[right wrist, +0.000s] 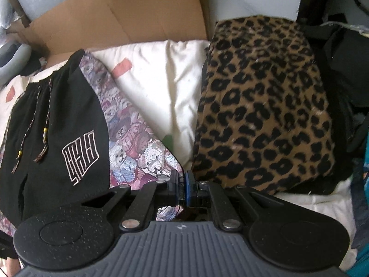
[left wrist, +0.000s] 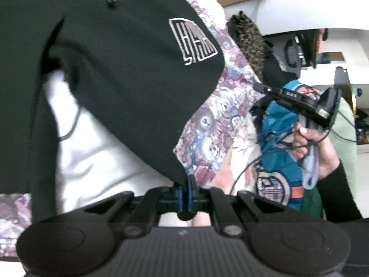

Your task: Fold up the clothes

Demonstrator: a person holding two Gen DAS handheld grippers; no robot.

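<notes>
Left tool (left wrist: 186, 192): clenched on the hem corner of the black shorts (left wrist: 103, 73), cloth pinched between its blue pads and hanging up and away from them. Right tool (right wrist: 182, 185): clenched on the edge of the same shorts at the bear-print side panel (right wrist: 136, 143), a fold of that fabric caught between the pads. The shorts carry a white outlined logo (right wrist: 80, 159) on one leg and a braided drawstring (right wrist: 46, 124) with yellow beads at the waist; they lie spread over a white sheet (right wrist: 161, 80) on what appears to be a bed, waistband toward its far edge. Just beside them, toward the far right, sits a folded leopard-print garment (right wrist: 265, 115), resting on the same sheet. A flattened cardboard box (right wrist: 129, 16) stands at the far edge behind both. In the left wrist view the person's right hand (left wrist: 320, 147) is seen gripping the other tool's handle, in front of a teal printed garment (left wrist: 279, 152).
</notes>
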